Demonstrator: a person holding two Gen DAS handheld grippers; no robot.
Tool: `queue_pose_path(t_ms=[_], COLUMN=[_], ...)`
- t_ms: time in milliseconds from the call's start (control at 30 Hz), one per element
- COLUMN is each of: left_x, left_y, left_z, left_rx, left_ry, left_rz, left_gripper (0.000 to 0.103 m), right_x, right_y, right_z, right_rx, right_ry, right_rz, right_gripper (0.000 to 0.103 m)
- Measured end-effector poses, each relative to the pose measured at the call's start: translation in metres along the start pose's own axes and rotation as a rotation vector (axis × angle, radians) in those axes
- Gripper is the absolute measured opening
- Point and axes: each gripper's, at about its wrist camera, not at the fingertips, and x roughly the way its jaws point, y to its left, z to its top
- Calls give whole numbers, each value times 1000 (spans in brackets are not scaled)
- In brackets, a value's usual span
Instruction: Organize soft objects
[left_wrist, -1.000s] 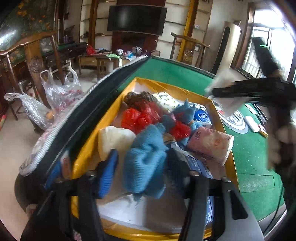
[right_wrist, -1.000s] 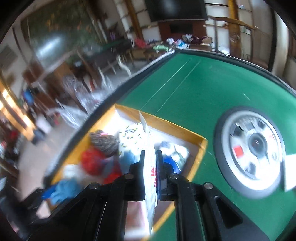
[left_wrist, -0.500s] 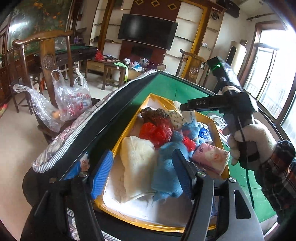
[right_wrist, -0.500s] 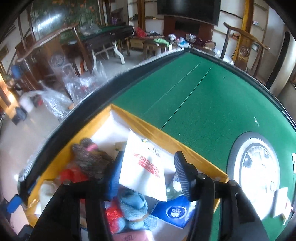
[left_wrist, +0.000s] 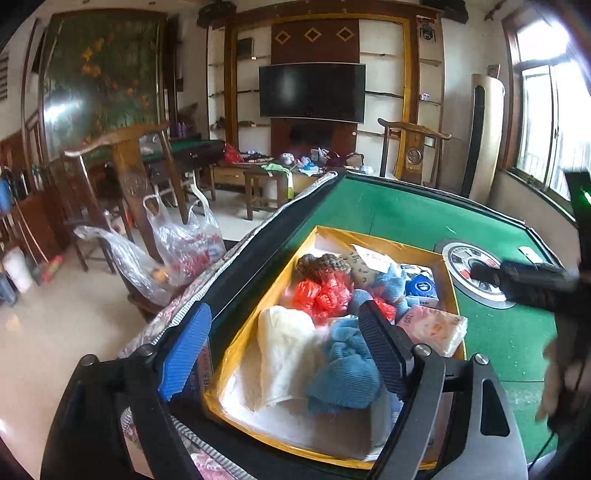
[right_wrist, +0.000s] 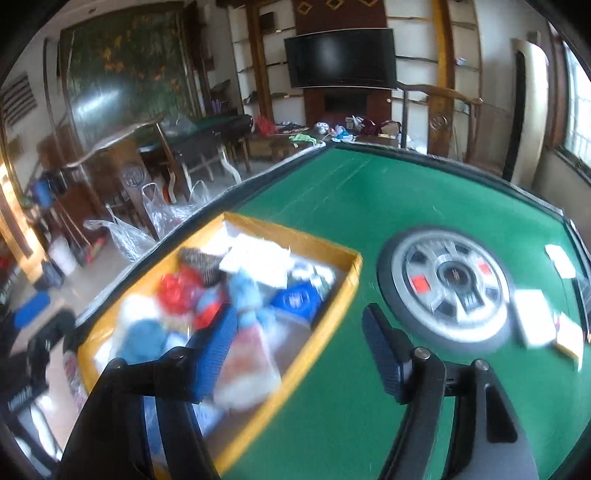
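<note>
Both grippers empty, fingers apart. Left gripper (left_wrist: 284, 354) hovering over near end of box (left_wrist: 236, 332), above blue cloth (left_wrist: 343, 369) & white cloth (left_wrist: 284, 350). Right gripper (right_wrist: 299, 354) at box's right rim, over worktop (right_wrist: 369, 206); view blurred. Soft stuff all in box: red bags (left_wrist: 323, 293), pink tissue pack (left_wrist: 434, 328) at right rim, blue pack (left_wrist: 421, 288) at far end. Probably next pick or done, can't tell. If picking: drop straight down, pinch one cloth mid-fold, lift slow, avoid snagging neighbours.
</note>
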Motion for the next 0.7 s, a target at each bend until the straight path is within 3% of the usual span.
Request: queue_pose_path(t_ms=[567, 700], left_x=[-24, -28], left_y=[-52, -57], left_z=[5, 7], left_rx=[104, 99], left_ry=[-2, -33], left_rz=[71, 102], left_gripper=[83, 83], right_x=[-35, -37], right_y=[-16, -19], right_z=[-53, -60], right_rx=[-59, -56], right_ry=[-19, -18], right_rz=[-21, -19], right_gripper=[67, 67])
